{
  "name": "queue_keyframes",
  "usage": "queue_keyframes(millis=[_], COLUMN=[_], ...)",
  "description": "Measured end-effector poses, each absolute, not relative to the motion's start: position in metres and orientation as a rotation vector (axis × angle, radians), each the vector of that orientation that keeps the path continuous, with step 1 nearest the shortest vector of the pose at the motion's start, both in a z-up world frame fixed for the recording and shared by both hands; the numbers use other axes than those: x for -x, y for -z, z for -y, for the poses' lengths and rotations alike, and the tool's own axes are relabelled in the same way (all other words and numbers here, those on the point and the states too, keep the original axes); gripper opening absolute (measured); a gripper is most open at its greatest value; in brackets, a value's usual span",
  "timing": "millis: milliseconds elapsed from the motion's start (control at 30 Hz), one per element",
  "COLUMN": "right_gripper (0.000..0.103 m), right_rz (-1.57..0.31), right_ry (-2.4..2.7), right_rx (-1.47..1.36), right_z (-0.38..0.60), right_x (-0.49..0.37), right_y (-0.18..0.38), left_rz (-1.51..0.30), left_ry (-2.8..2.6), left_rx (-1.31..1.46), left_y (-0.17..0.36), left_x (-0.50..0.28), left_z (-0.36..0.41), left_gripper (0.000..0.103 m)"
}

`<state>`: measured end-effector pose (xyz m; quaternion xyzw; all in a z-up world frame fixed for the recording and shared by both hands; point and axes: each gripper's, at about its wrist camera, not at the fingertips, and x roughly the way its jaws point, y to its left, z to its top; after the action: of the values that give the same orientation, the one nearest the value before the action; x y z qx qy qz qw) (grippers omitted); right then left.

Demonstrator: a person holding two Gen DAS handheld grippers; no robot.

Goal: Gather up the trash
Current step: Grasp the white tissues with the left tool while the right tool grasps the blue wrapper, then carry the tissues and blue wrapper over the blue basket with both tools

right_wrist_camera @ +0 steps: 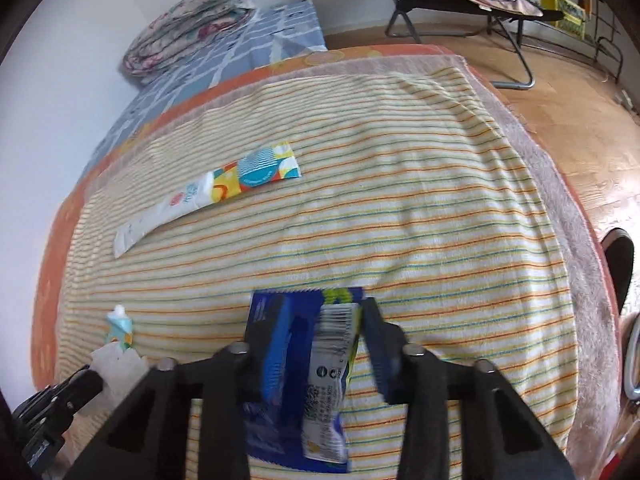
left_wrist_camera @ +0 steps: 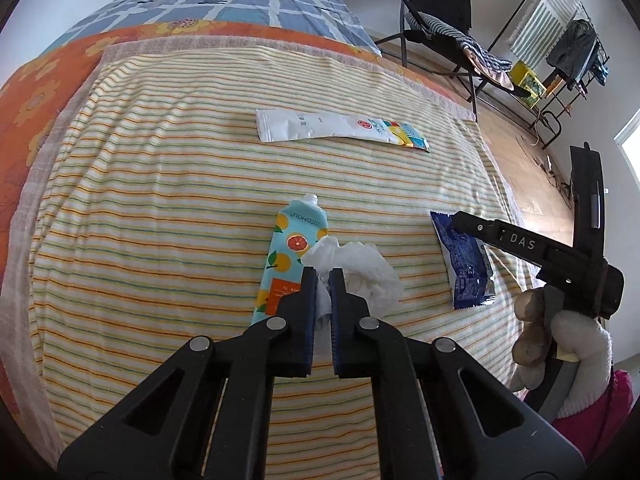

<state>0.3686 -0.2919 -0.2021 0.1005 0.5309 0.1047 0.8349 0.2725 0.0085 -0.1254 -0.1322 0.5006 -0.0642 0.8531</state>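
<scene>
We are working over a bed covered by a striped blanket (left_wrist_camera: 160,208), and four pieces of trash lie on it. Farthest from us is a long white sachet (left_wrist_camera: 340,130), lying crosswise, well apart from both hands. Nearer, a fruit-printed tube (left_wrist_camera: 290,248) lies lengthwise, its uncapped neck pointing away from us. A crumpled tissue (left_wrist_camera: 360,272) touches the tube's right side. Off to the right lies a blue wrapper (left_wrist_camera: 466,264), its long axis also running away from us.

Our left gripper (left_wrist_camera: 324,276) is nearly closed, its pads pinching the near edge of the tissue, which bulges out to the right of the jaws. We judge that this piece is secured and ready to lift; the tube just beside it may be nudged as it comes away.

Our right gripper (right_wrist_camera: 320,312) straddles the blue wrapper (right_wrist_camera: 296,380), and the wrapper's long axis runs along the fingers, so the jaws close across its short width. They stand at a middling gap, with the wrapper bowed up between them; whether the pads press firmly we cannot tell through the blur.

The tube is nearer our left hand; the sachet is a long reach for either hand.
</scene>
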Motion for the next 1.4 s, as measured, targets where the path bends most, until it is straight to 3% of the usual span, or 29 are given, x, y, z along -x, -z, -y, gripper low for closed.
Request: queue_keyframes(millis=[67,133,300,1400], right_gripper=[0.033,0.009,0.004,0.0], right_rz=[-1.119,-1.1,-1.065,-0.849], right_ry=[-0.237,-0.247,-0.27,-0.407], right_rx=[-0.225,-0.218,-0.212,-0.125], right_z=[0.294,0.294,0.294,0.283], right_x=[-0.367,-0.362,-0.352,-0.247], right_y=[0.201,0.198,0.188,0.087], left_rz=[-1.049,-1.041,-1.025,-0.926], left_ry=[0.134,0.134,0.137,0.26], left_rx=[0.273,0.262,0.239,0.193], left_y=[0.124,0.121,0.115,0.056], left_x=[-0.271,-0.269,-0.264,-0.181], left_z=[-0.008,-0.007,-0.005,-0.009], left_gripper=[0.004,0.004,0.004,0.003])
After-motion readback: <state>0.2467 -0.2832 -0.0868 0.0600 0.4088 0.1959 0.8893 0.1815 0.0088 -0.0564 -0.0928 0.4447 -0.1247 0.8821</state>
